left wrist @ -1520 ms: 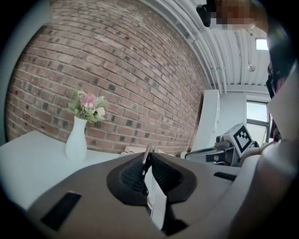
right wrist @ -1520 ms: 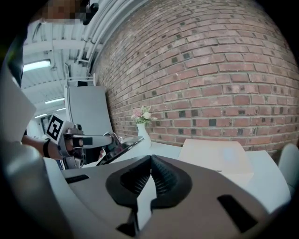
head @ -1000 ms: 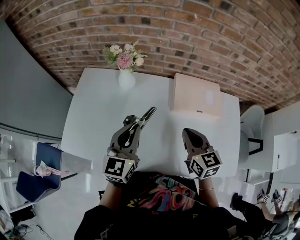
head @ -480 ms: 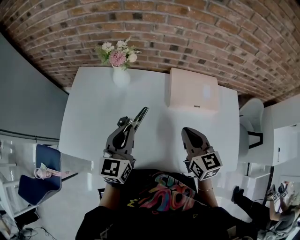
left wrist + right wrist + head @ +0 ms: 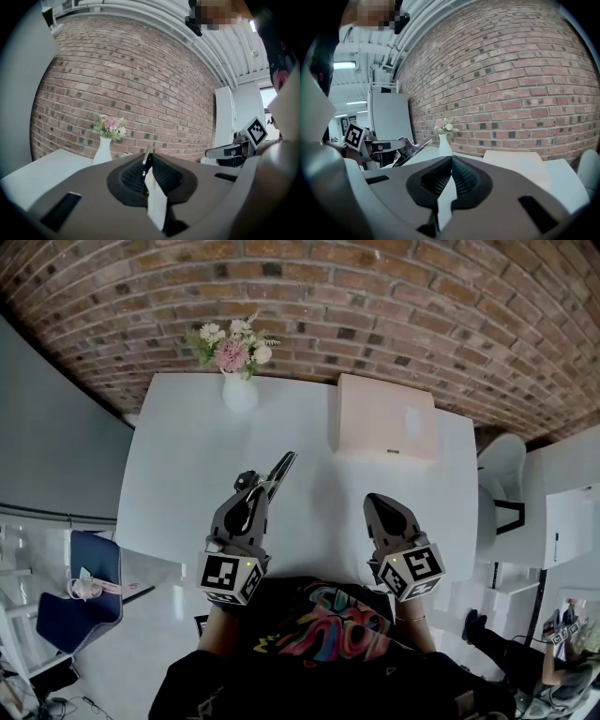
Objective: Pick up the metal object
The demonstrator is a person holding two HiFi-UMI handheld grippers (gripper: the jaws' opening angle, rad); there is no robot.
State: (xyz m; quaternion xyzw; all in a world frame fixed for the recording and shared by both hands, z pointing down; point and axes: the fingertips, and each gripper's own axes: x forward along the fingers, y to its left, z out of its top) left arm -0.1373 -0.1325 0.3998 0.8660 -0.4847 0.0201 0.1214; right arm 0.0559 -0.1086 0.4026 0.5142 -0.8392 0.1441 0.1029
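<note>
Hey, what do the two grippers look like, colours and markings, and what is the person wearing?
The left gripper and the right gripper both have grey, tapered shells with black teardrop-shaped insets on top. At its rear each carries a white cube printed with black square markers. The fingers are lined with black ribbed pads. The person wears a black shirt with a multicoloured print.

Head view steeply down over the worktop, gripper views low and close along left tongs and right tongs, facing the brick wall, vase shared by all.
</note>
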